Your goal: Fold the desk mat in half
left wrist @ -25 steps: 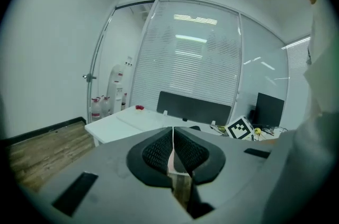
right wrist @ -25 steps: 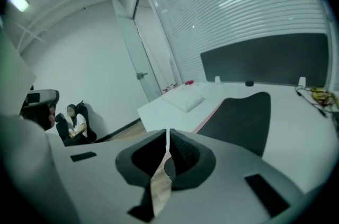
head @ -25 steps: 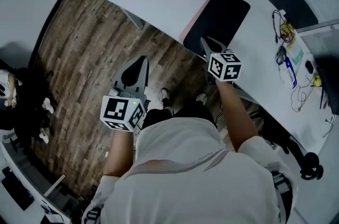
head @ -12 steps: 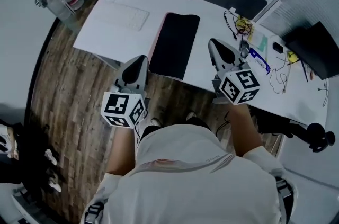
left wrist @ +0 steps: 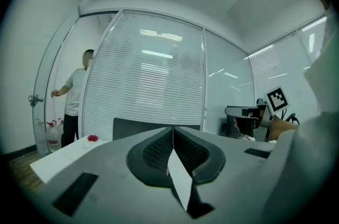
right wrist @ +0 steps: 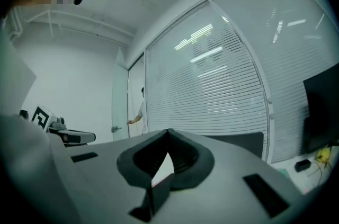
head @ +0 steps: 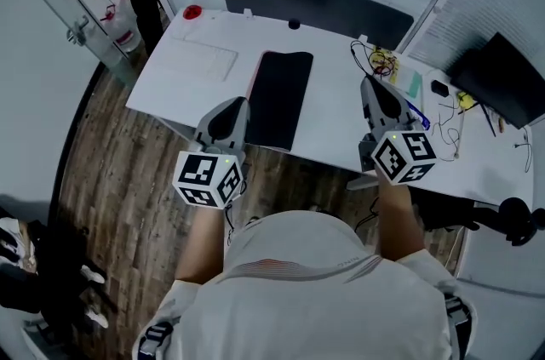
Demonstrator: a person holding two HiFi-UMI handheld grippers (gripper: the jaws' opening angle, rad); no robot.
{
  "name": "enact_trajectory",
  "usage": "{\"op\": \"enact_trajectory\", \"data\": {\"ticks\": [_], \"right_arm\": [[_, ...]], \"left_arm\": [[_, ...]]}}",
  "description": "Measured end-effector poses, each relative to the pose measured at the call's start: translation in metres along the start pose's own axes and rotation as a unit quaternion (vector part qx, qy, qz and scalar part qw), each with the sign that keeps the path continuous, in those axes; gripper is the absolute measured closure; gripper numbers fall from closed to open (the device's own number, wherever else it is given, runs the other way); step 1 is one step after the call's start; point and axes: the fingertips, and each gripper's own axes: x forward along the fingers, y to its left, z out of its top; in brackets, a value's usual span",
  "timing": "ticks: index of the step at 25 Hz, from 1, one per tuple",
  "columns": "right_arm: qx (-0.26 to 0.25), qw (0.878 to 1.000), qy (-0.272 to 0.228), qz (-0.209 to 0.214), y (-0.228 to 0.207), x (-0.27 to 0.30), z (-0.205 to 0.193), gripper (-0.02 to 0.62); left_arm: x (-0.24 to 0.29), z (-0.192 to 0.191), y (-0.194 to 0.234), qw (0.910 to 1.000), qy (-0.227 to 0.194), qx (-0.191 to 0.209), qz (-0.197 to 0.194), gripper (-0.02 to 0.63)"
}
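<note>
Folding looks done: the desk mat lies narrow, pink edge showing, with left gripper and right gripper clenched empty, leaving only withdrawal.

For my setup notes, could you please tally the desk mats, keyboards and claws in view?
Black rectangular desk mat: 1
Flat white keyboard: 1
Grey claws: 2, the left claw and the right claw
Total: 4
</note>
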Motion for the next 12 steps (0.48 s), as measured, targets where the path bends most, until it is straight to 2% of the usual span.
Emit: {"op": "enact_trajectory", "data": {"ticks": [12], "right_arm": [[0.014,0.999,0.0,0.039,0.007,0.008,-0.002,0.545]], "left_arm": [[-0.011,-0.001,-0.006,0.9997,0.001,0.0,0.023,0.586]]}}
